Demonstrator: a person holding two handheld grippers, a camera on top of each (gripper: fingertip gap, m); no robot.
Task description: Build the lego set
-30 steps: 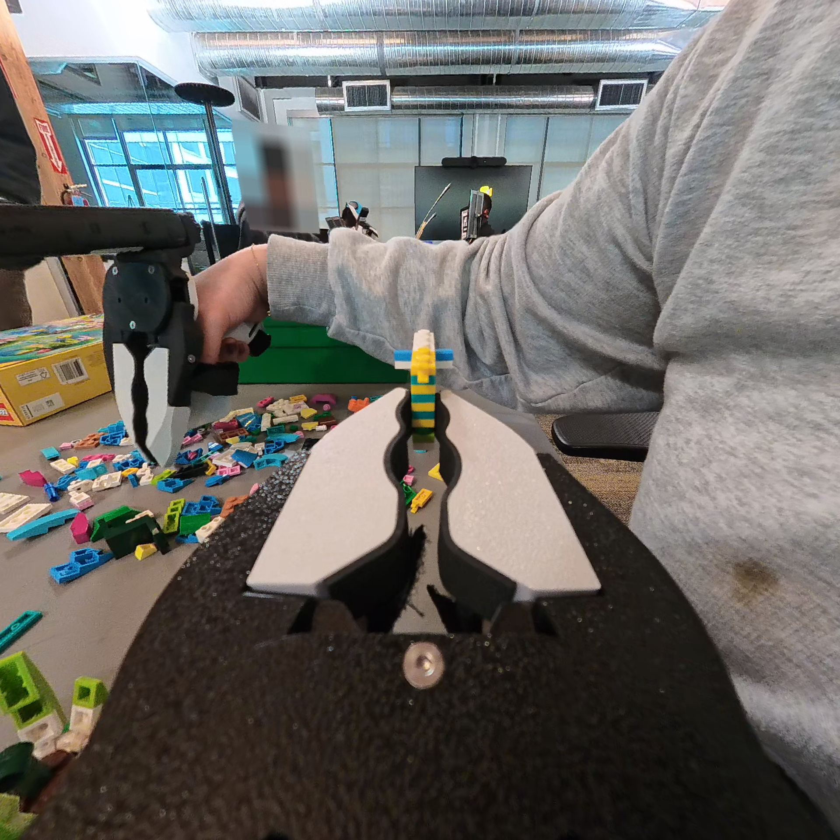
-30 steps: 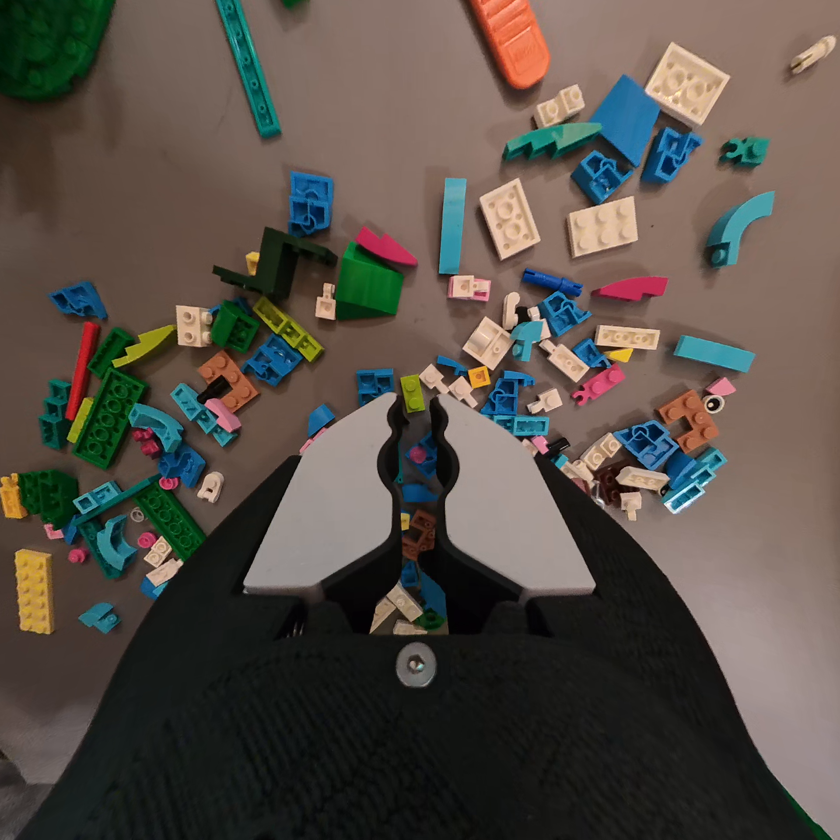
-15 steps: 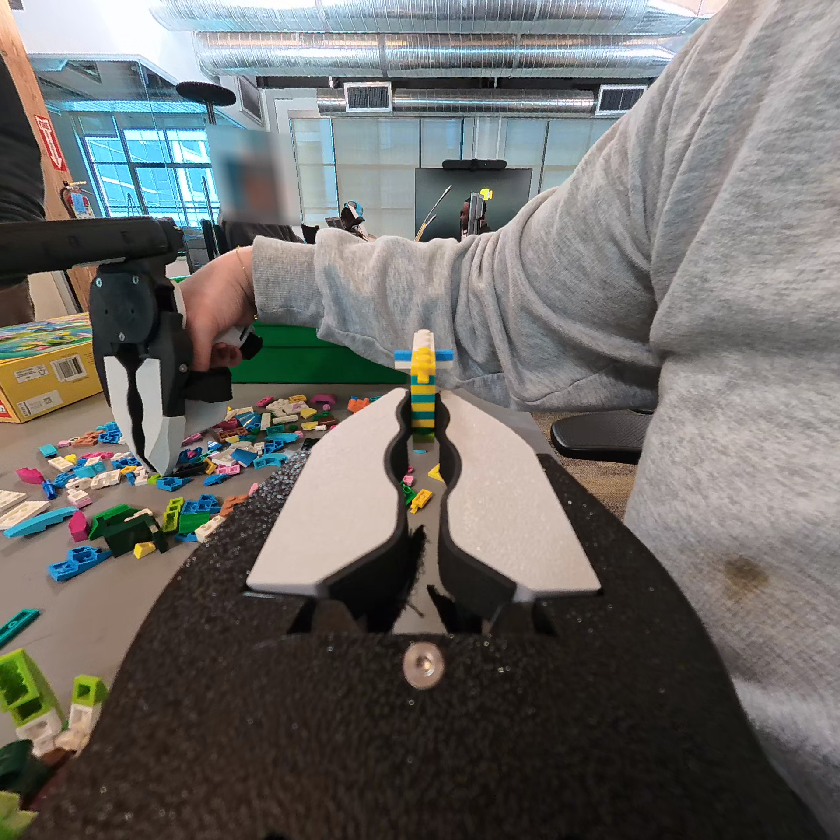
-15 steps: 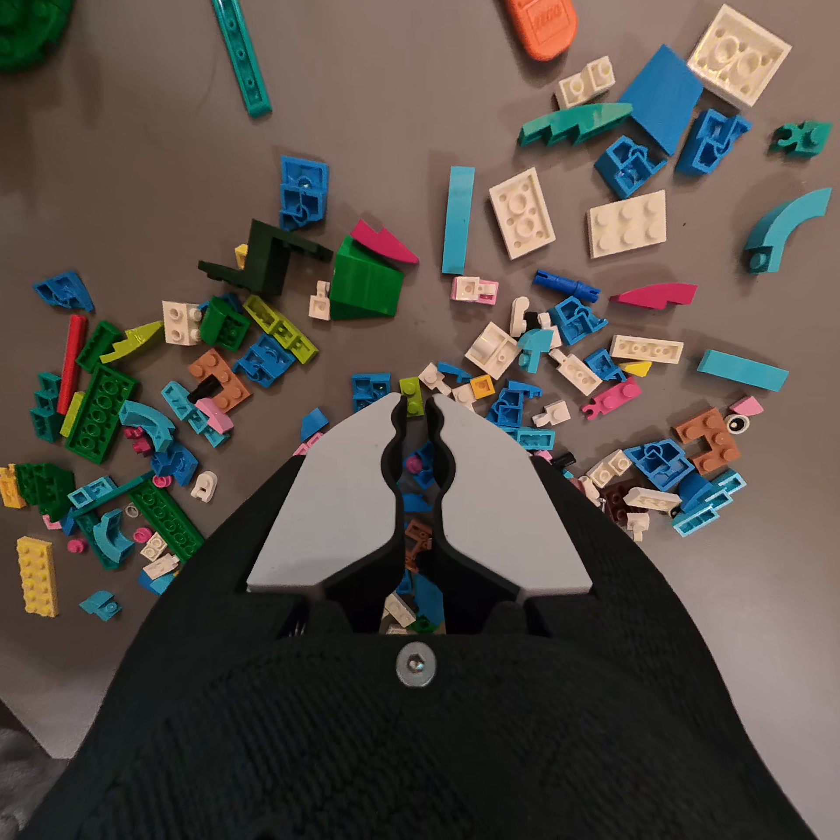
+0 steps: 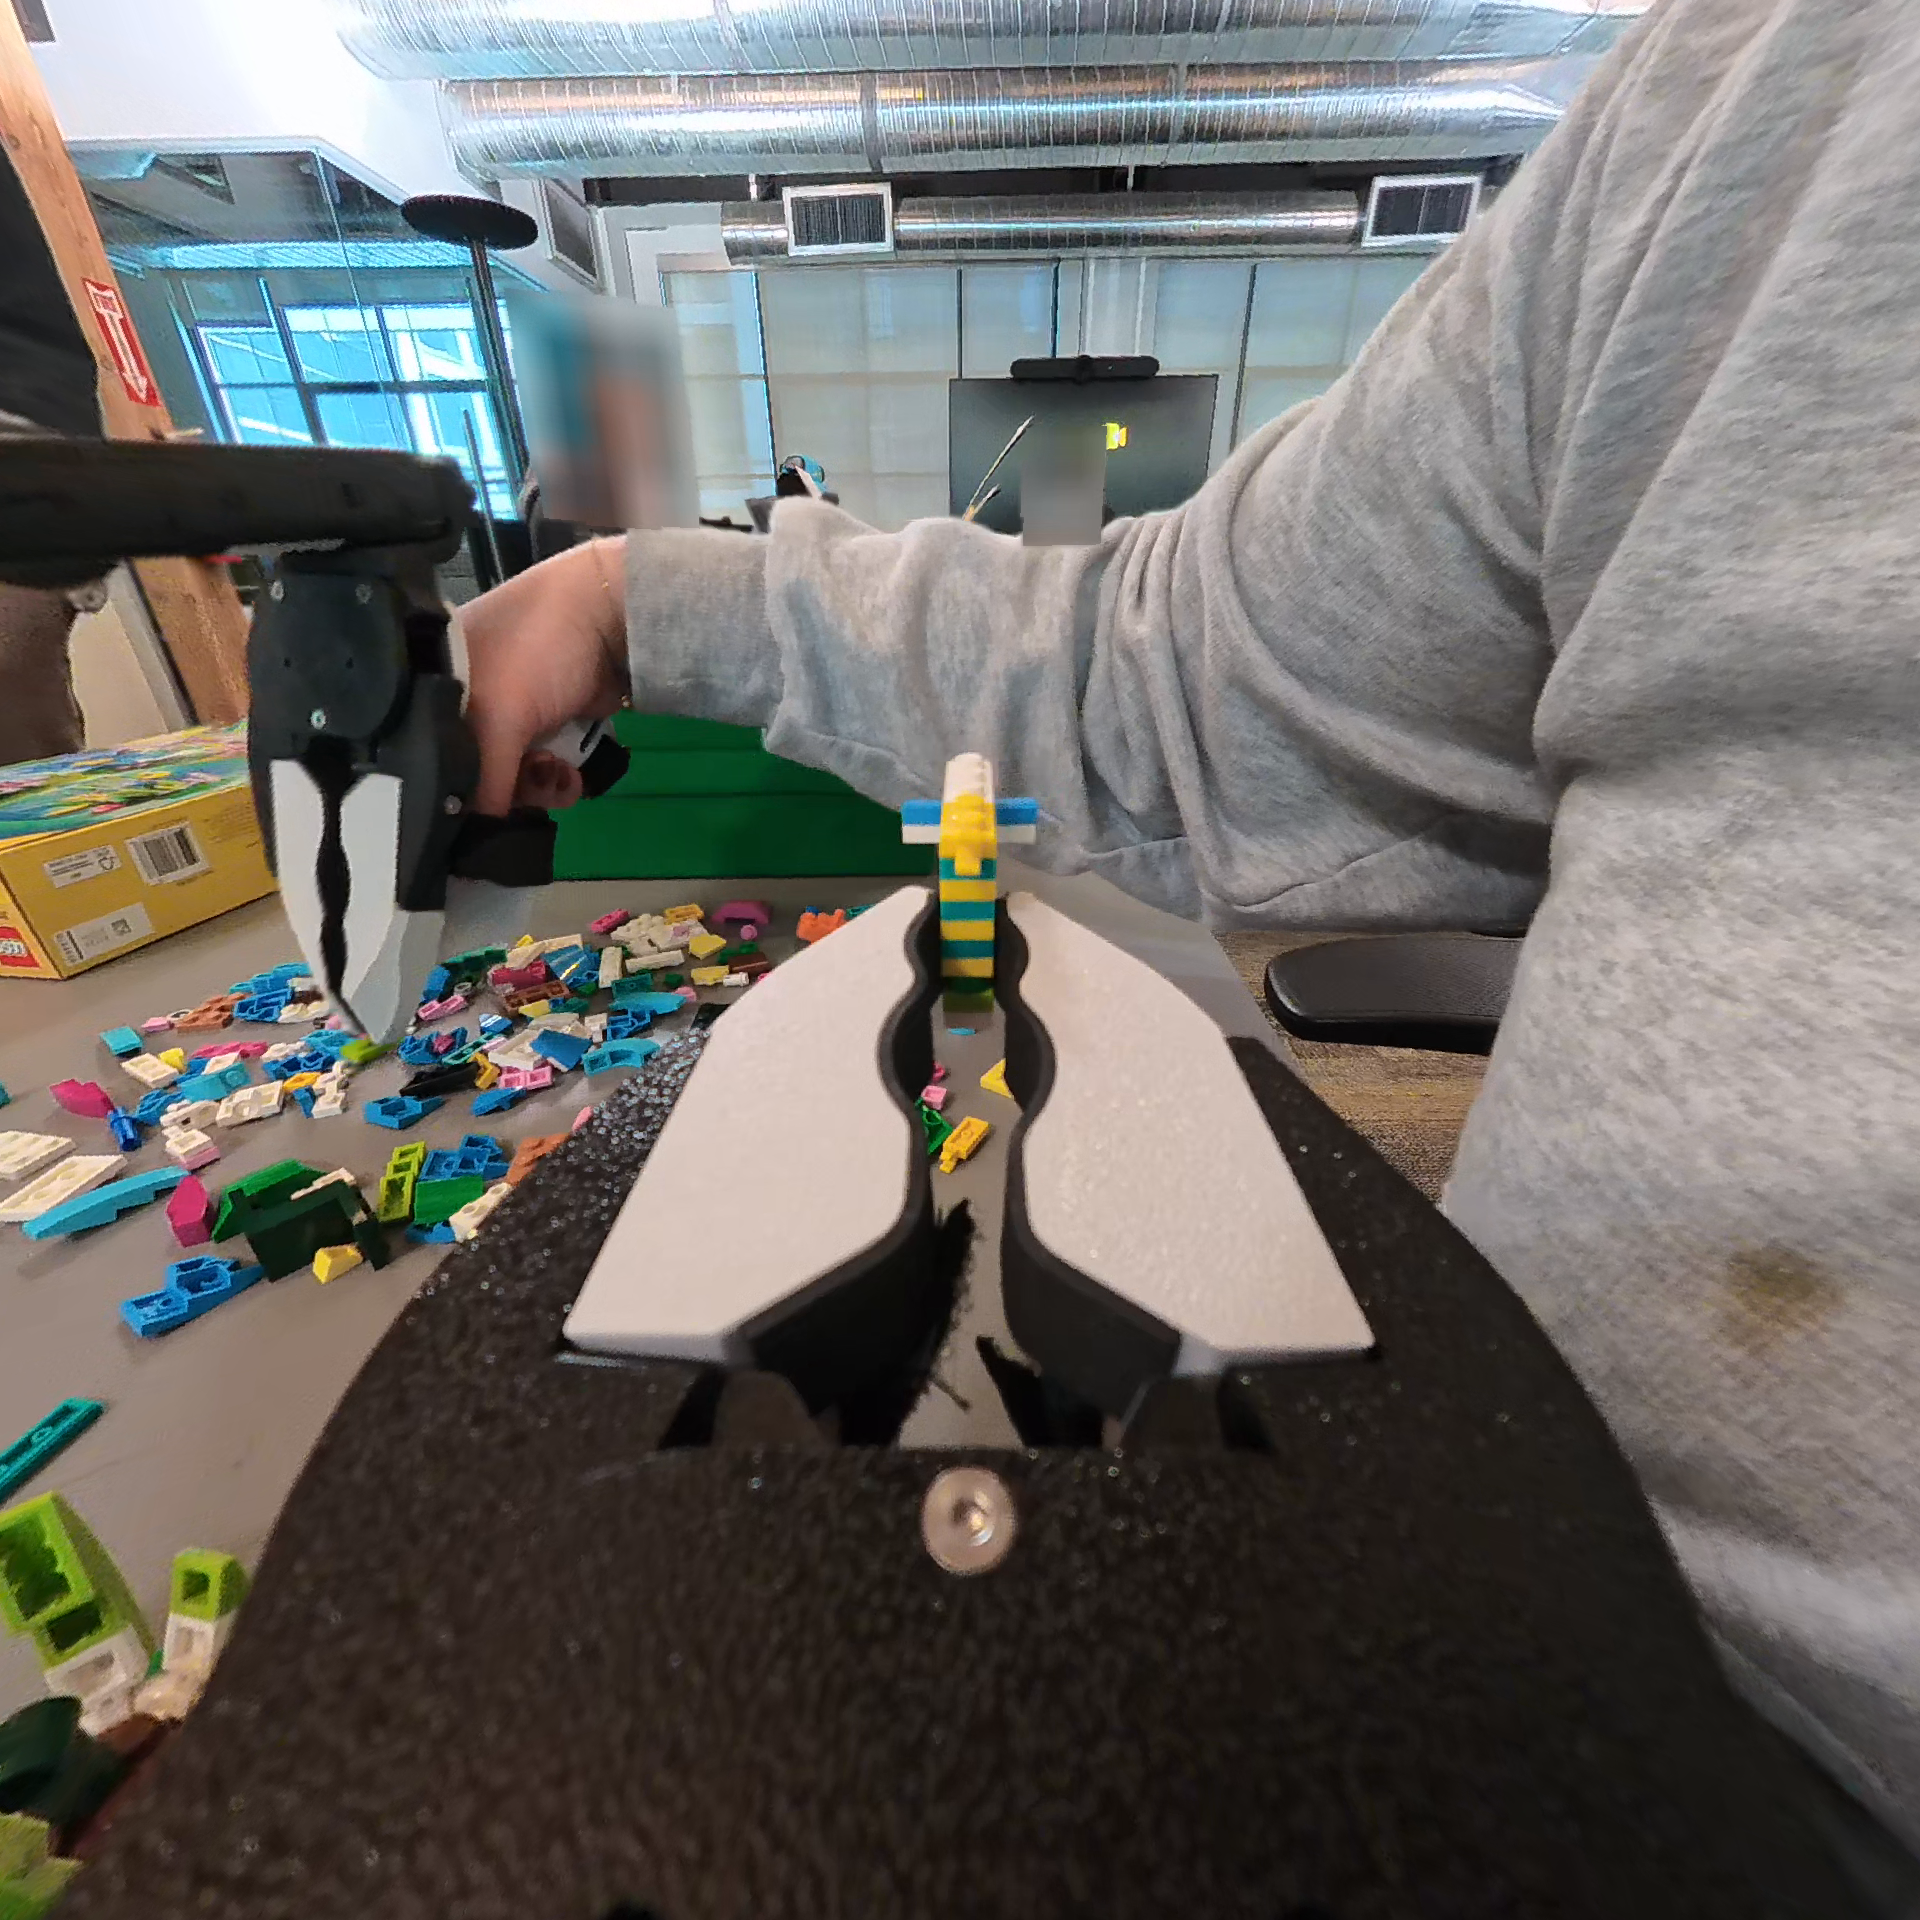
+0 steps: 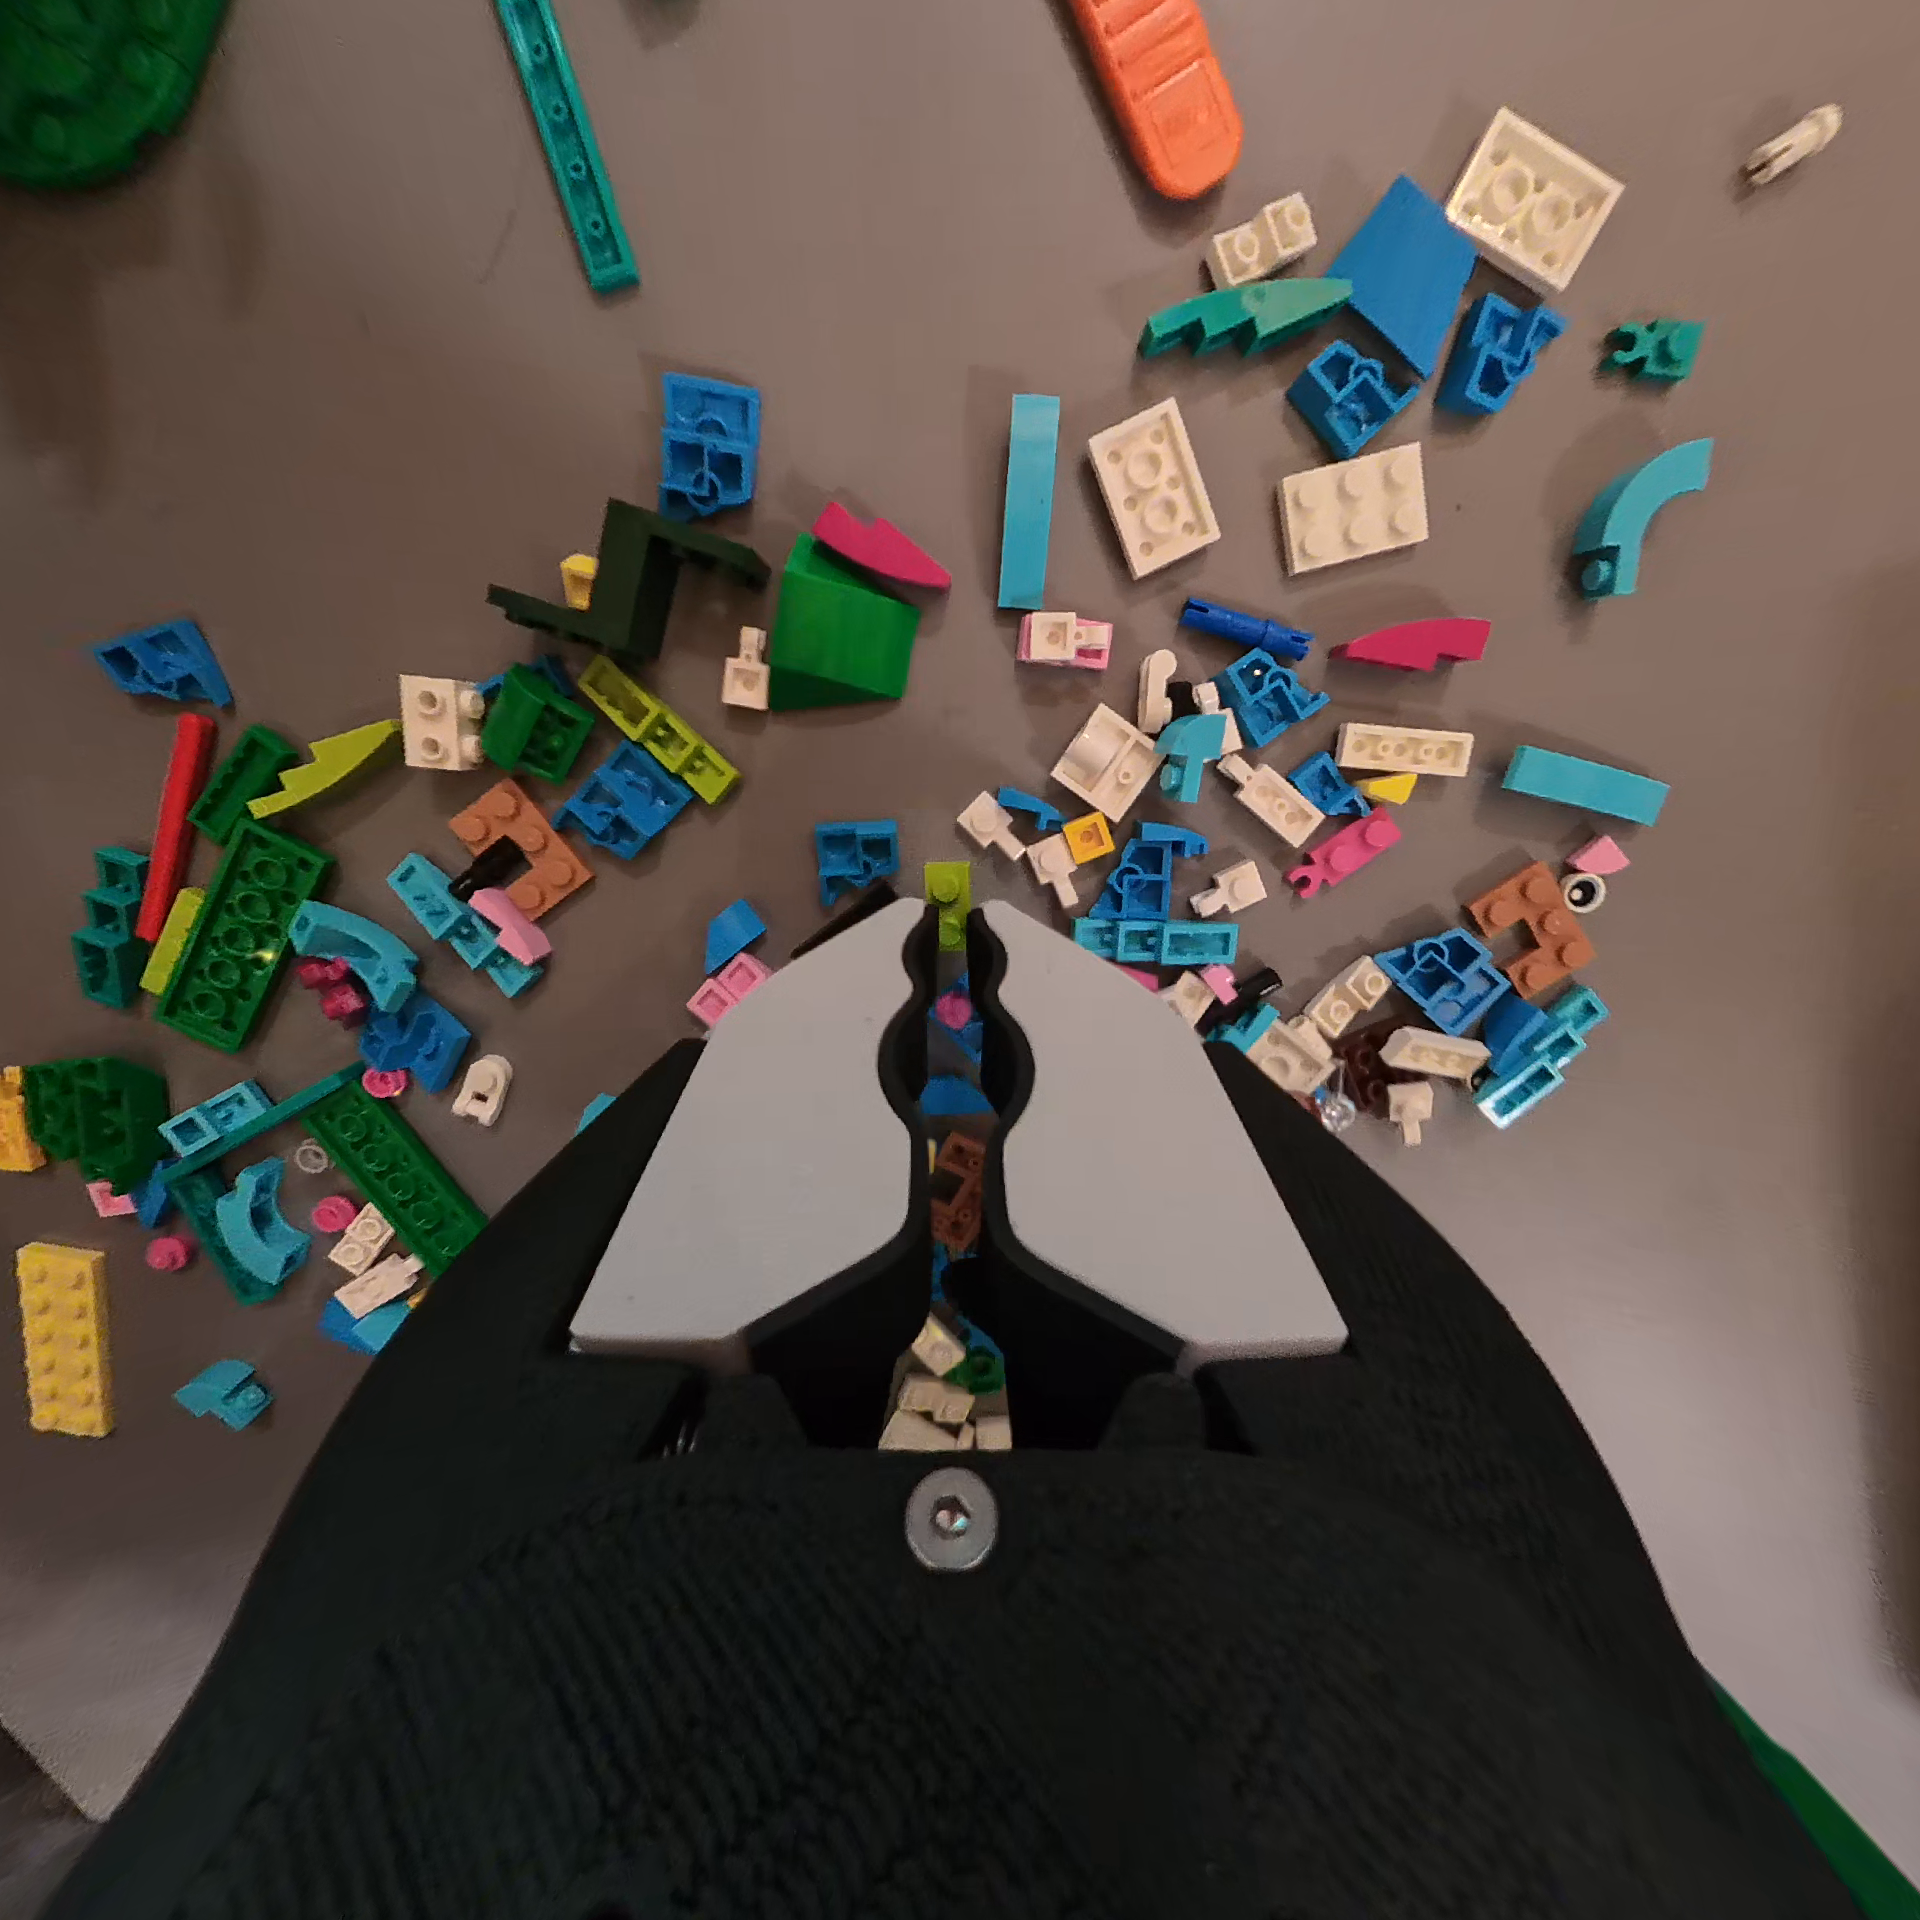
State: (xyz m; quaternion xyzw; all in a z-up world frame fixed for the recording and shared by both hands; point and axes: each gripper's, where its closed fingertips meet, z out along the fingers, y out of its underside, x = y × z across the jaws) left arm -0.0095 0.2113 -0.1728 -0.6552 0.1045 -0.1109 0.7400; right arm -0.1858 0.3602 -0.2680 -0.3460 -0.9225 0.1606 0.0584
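Two grippers clenched: my left gripper (image 5: 966,935) clamps an upright yellow-and-teal striped brick stack (image 5: 968,914), frame centre; my right gripper (image 6: 951,920) pinches a small lime-green studded plate (image 6: 948,899) lying lengthwise on the grey worktop (image 6: 831,260).

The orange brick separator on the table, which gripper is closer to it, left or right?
Right. The right gripper is down among the loose bricks, pinching a lime green plate, with the orange separator ahead of it. The left gripper holds a striped brick stack off at the table edge.
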